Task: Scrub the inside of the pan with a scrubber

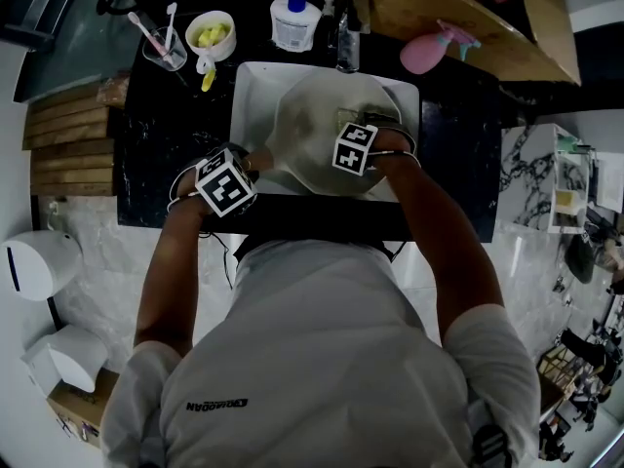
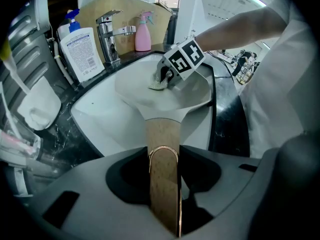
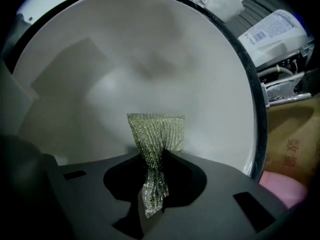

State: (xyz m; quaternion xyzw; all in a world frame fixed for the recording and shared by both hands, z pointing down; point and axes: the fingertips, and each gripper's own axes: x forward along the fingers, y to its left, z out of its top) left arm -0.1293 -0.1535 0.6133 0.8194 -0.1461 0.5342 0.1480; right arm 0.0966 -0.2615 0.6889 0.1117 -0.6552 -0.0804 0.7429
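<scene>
The pan (image 1: 304,130) sits in the white sink (image 1: 249,84), tilted, w/ its pale inside facing up & toward the person. The left tool (image 1: 252,162) is clamped on the pan's wooden handle (image 2: 162,134). In the left gripper view the handle runs straight btw the jaws, both pressing its sides, w/ a copper-coloured loop at its end showing inside the grip. The right tool (image 1: 353,135) points steeply down into the pan & pinches a green-gold mesh scrubber (image 3: 156,131). Its jaws are narrow, nearly together on the gathered end, & the free part fans out ahead & lies against the pan's inner wall. In the left gripper view the scrubber is a pale wad under the right tool, approx mid-bowl, toward the far side. The sink is set in a dark marbled worktop (image 1: 161,154). Behind the sink stand a chrome tap (image 2: 109,31), a white pump bottle (image 2: 80,46) & a pink spray bottle (image 2: 143,34).
</scene>
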